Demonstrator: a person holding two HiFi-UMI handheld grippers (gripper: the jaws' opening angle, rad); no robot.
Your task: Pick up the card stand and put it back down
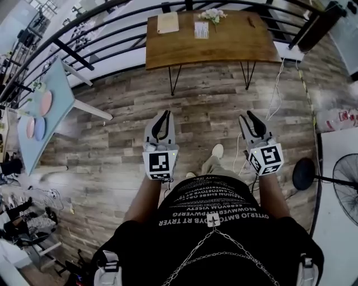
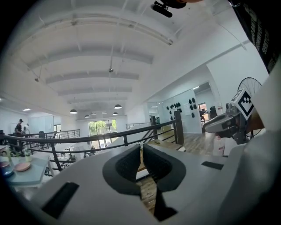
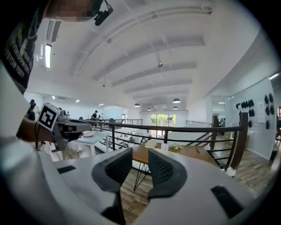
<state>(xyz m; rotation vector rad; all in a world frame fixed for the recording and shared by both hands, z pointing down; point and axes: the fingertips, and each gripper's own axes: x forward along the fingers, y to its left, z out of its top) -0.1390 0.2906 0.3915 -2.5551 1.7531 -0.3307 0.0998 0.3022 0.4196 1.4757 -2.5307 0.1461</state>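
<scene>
The card stand [image 1: 201, 29], a small upright white card, stands on the wooden table [image 1: 224, 47] far ahead of me, between a pale notepad [image 1: 168, 22] and a small bunch of flowers [image 1: 213, 14]. The right gripper view shows the card stand [image 3: 165, 146] small on that table [image 3: 193, 153]. I hold both grippers at waist height over the plank floor, well short of the table. My left gripper [image 1: 166, 114] [image 2: 141, 146] has its jaws together with nothing in them. The jaws of my right gripper [image 1: 246, 115] [image 3: 140, 152] stand apart and empty.
A black railing [image 1: 95, 42] runs behind and to the left of the table. A light blue table [image 1: 53, 106] with plates stands at the left. At the right are a standing fan [image 1: 342, 181], a white tabletop [image 1: 338, 162] and a cable [image 1: 275, 92] on the floor.
</scene>
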